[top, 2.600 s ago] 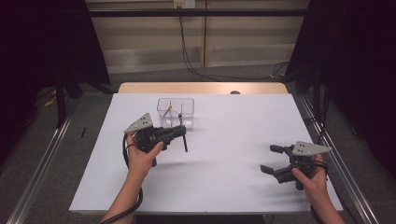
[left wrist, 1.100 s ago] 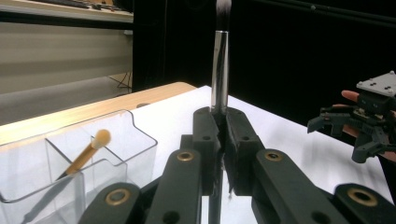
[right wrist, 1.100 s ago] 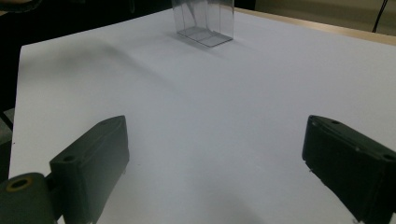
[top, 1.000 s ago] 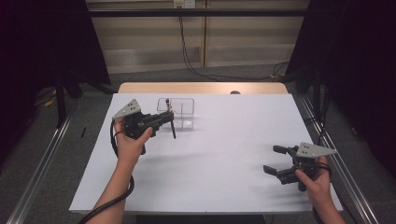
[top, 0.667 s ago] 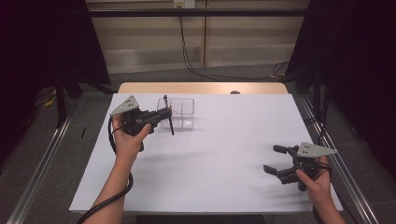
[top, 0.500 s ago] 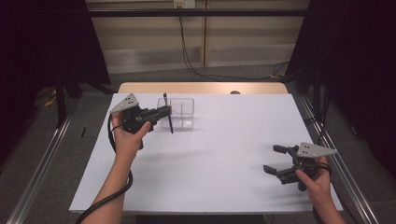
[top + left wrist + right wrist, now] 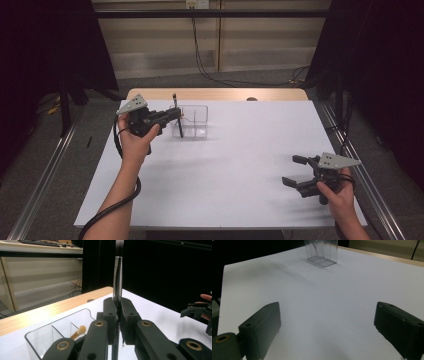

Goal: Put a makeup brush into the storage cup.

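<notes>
Clear acrylic organizer (image 7: pixel 194 120) waits near the surface's far edge; your left tongs (image 7: pixel 176 114) clamp the makeup brush (image 7: pixel 117 275) upright for dropping in, right tongs (image 7: pixel 297 171) idle, wide.

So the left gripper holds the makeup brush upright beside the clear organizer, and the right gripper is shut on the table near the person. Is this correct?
Not entirely. The right gripper is open, not shut: the right gripper view shows its two fingers wide apart with bare table between them. The rest holds: the left gripper grips the makeup brush upright beside the clear organizer.
</notes>
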